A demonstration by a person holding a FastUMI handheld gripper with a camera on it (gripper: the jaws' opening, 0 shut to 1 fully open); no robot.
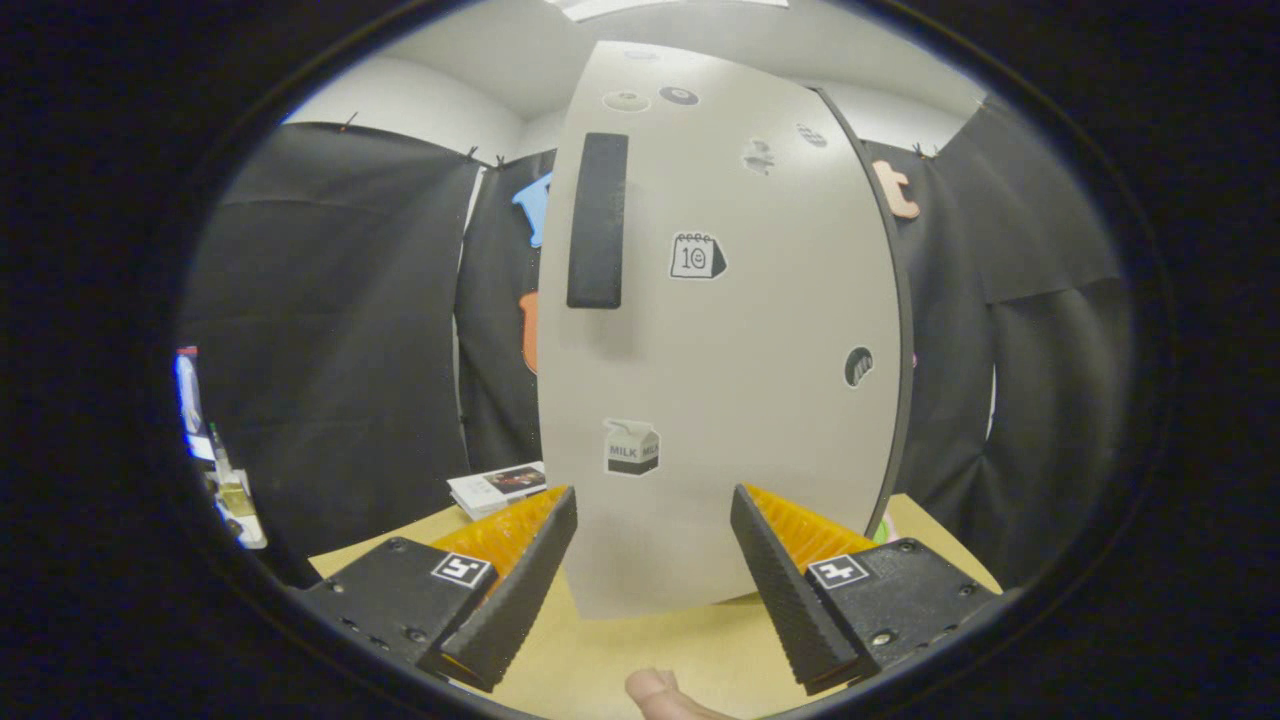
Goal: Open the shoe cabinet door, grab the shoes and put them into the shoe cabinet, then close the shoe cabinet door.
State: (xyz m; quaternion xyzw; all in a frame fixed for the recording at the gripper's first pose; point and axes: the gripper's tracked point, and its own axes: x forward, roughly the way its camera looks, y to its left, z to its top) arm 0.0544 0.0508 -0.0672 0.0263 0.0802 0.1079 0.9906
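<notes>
Gripper [653, 520] released, fingers wide apart, empty. Shoe cabinet door [740, 380] just ahead, upright, faces gripper; black handle [597, 220] long axis vert., on door's left side.

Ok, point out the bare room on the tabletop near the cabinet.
Bare wood lies between the open gripper's fingers, from the cabinet door's foot back to a fingertip. A narrow strip of tabletop shows outside the left finger, crowded by a booklet. A sliver remains right of the door.
</notes>
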